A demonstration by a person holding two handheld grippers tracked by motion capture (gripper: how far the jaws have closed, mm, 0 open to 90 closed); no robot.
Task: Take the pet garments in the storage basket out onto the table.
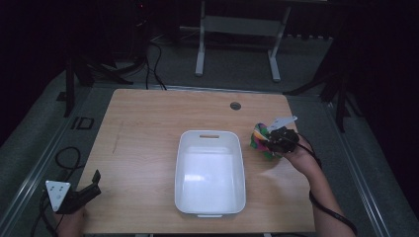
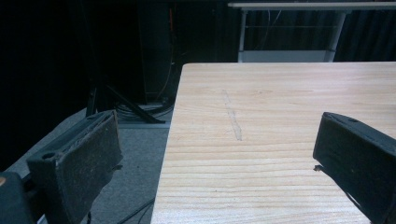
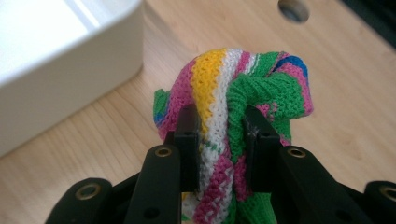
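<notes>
A bunched knitted cloth (image 3: 243, 88) in pink, green, yellow, white and blue stripes is pinched between the jaws of my right gripper (image 3: 220, 128), which is shut on it. In the high view the cloth (image 1: 258, 136) and right gripper (image 1: 274, 139) are just right of the white tub (image 1: 184, 163), over the wooden table (image 1: 143, 128). My left gripper (image 1: 93, 183) stands open at the table's near left corner with nothing between its jaws; in its own view the left gripper (image 2: 217, 156) straddles the table's left edge.
A round cable hole (image 1: 235, 105) sits near the table's far edge. The white tub's wall (image 3: 74, 88) lies close to the left of the cloth. Cables (image 1: 69, 158) lie on the grey floor to the left, and a white table frame (image 1: 237, 29) stands behind.
</notes>
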